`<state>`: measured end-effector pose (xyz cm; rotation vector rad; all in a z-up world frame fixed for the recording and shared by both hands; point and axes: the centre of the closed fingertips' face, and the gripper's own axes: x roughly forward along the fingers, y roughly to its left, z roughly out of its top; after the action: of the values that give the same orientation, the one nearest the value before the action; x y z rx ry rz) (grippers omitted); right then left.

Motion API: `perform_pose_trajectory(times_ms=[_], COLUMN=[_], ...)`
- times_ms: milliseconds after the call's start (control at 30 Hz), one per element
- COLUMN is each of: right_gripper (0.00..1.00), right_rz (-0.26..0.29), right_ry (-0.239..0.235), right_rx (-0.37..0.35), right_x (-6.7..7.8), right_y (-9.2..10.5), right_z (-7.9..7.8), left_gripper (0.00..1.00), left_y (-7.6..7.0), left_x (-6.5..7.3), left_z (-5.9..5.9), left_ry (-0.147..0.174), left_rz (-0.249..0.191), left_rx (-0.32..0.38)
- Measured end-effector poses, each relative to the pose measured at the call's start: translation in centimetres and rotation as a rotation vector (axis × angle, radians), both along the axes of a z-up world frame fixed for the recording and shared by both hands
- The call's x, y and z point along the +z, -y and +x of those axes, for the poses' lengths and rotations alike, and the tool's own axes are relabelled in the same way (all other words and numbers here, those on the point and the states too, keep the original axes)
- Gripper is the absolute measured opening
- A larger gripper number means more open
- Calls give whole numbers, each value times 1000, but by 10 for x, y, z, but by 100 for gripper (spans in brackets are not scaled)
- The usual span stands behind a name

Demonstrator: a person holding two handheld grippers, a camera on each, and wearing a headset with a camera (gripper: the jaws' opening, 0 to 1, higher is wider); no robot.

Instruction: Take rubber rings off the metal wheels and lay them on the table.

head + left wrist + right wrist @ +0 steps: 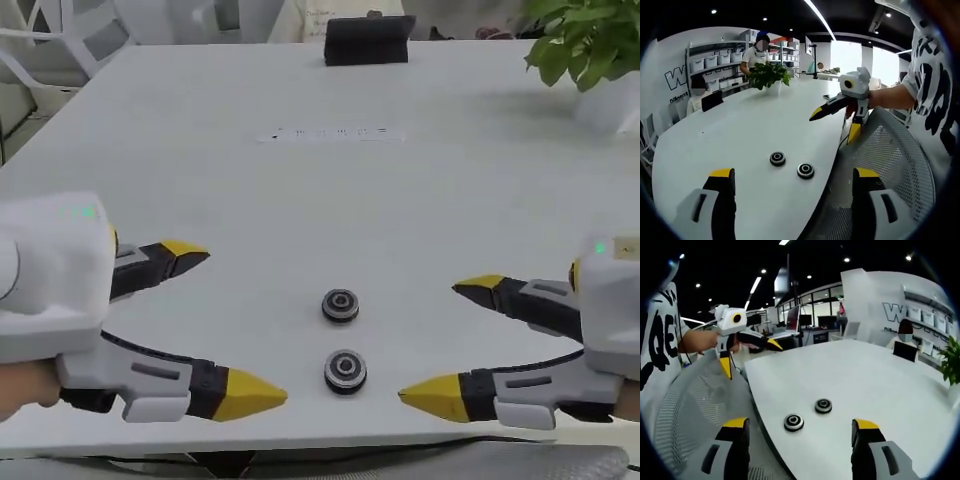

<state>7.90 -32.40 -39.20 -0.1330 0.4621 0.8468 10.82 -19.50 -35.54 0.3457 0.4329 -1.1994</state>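
Two small metal wheels with black rubber rings lie flat on the white table near its front edge. The far wheel sits just behind the near wheel. My left gripper hovers to the left of them, open and empty. On the other side, my right gripper is also open with nothing in it. Both point inward at the wheels, and neither touches them. Each gripper appears in the other's view: the right gripper and the left gripper.
A black stand sits at the table's far edge, with a potted plant at the far right and a printed strip mid-table. A mesh chair is at the near edge. People sit at the far side.
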Motion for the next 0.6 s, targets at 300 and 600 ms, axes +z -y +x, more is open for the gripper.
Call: perform_pose_trajectory(times_ms=[300,600], right_gripper=[76,70], right_rz=[-20,-17], right_ry=[25,28], right_rx=[25,68], right_x=[-12,-23], right_y=[1,-8], right_z=[7,13], left_gripper=[92,83], left_y=[9,16], left_x=[-11,-20], left_z=[2,5], left_ry=[-19,-14], left_rz=[12,32], left_rx=[-41,-87])
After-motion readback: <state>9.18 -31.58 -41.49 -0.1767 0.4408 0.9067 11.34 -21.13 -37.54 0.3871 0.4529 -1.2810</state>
